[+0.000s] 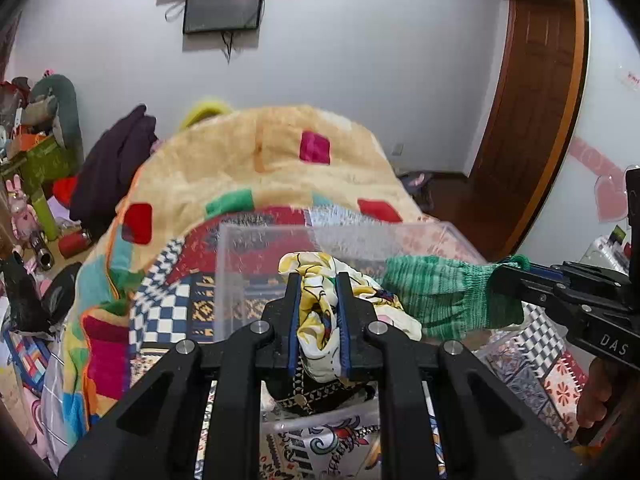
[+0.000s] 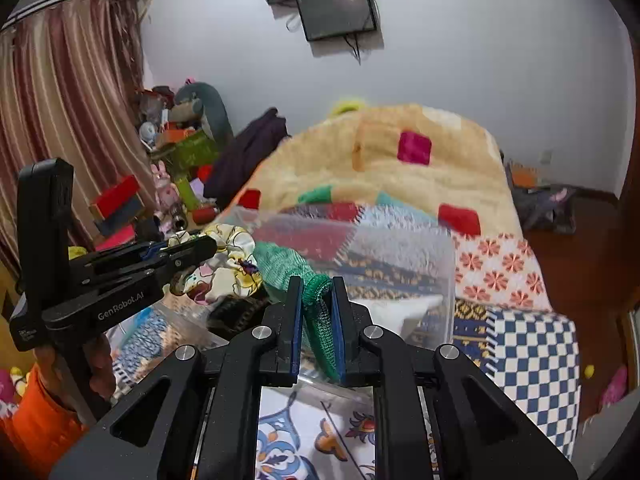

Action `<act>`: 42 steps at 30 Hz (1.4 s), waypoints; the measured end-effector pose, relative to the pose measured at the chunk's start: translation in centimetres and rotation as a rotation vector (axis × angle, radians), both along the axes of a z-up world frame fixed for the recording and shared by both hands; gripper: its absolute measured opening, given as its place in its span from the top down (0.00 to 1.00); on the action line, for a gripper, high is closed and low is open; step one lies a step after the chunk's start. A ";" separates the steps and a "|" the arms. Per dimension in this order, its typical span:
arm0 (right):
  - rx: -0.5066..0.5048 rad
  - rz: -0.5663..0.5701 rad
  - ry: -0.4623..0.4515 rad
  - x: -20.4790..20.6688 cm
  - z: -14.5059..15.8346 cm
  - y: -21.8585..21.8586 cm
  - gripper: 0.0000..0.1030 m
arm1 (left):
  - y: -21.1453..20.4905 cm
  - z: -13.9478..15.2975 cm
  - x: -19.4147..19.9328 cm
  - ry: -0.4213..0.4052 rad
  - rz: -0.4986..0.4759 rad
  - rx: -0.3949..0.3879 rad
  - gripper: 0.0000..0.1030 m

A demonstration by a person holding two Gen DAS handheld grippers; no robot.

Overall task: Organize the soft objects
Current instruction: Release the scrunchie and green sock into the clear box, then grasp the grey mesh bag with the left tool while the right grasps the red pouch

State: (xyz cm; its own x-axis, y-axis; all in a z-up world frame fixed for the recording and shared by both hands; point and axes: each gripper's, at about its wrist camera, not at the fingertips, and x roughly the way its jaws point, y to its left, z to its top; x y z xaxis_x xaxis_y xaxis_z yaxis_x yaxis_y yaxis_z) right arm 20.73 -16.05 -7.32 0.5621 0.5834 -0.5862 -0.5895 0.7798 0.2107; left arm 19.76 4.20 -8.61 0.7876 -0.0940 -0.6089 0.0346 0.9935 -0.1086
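My left gripper (image 1: pixel 319 280) is shut on a yellow and white printed cloth (image 1: pixel 320 320) and holds it over a clear plastic box (image 1: pixel 256 276) on the bed. My right gripper (image 2: pixel 314 284) is shut on the cuff of a green knitted glove (image 2: pixel 280 266), which hangs beside the cloth above the same box (image 2: pixel 400 264). The glove (image 1: pixel 440 300) and the right gripper (image 1: pixel 498 276) show at the right of the left wrist view. The left gripper (image 2: pixel 208 246) and the cloth (image 2: pixel 232 264) show at the left of the right wrist view. A dark patterned item (image 1: pixel 312 396) lies inside the box.
The box stands on a patchwork bedspread (image 2: pixel 532 352). A fluffy beige blanket with coloured squares (image 1: pixel 256 160) is heaped behind it. A dark purple garment (image 1: pixel 116 168) and cluttered shelves with toys (image 2: pixel 180 148) are at the left. A wooden door (image 1: pixel 532 120) is at the right.
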 end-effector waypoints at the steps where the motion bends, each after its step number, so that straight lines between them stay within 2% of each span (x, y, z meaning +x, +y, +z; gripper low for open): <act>1: -0.006 -0.007 0.009 0.2 -0.4 -0.1 0.88 | -0.1 -0.5 0.4 0.017 -0.002 0.001 0.85; 6: -0.069 -0.069 0.028 1.0 -1.4 -0.3 0.86 | -0.3 -2.2 1.3 0.076 -0.009 -0.004 0.84; 7: -0.079 -0.075 0.031 1.1 -1.5 -0.4 0.82 | -0.4 -2.3 1.3 0.080 -0.010 -0.006 0.83; 9: -0.099 -0.094 0.039 1.2 -1.7 -0.6 0.67 | -0.5 -2.2 1.0 0.083 -0.013 -0.008 0.72; 11: -0.117 -0.106 0.036 1.2 -1.8 -0.6 0.46 | -0.5 -1.9 0.7 0.078 -0.015 -0.011 0.62; 14: -0.146 -0.115 0.009 0.7 -1.3 -0.6 0.33 | -0.6 -1.0 -0.1 0.057 -0.014 -0.010 0.49; 17: -0.163 -0.119 -0.017 0.1 -0.4 -0.6 0.26 | -0.6 0.2 -1.2 0.035 -0.020 -0.009 0.43; 22: -0.141 -0.111 -0.051 -1.7 1.8 -1.3 0.23 | -0.6 2.6 -4.1 -0.021 -0.023 -0.010 0.29; 27: -0.101 -0.101 -0.066 -4.2 3.6 -2.9 0.19 | -0.8 4.5 -7.4 -0.075 -0.015 -0.009 0.07; 32: -0.084 -0.088 -0.063 -7.0 3.9 -4.1 0.07 | -1.0 5.0 -10.3 -0.081 -0.022 -0.008 0.03; 37: -0.099 -0.065 -0.026 -9.0 2.6 -4.3 0.06 | -1.5 3.8 -12.3 -0.041 -0.025 -0.009 0.02; 42: -0.117 -0.053 0.042 -10.1 0.3 -4.3 0.06 | -1.6 1.2 -13.0 0.024 -0.017 -0.002 0.02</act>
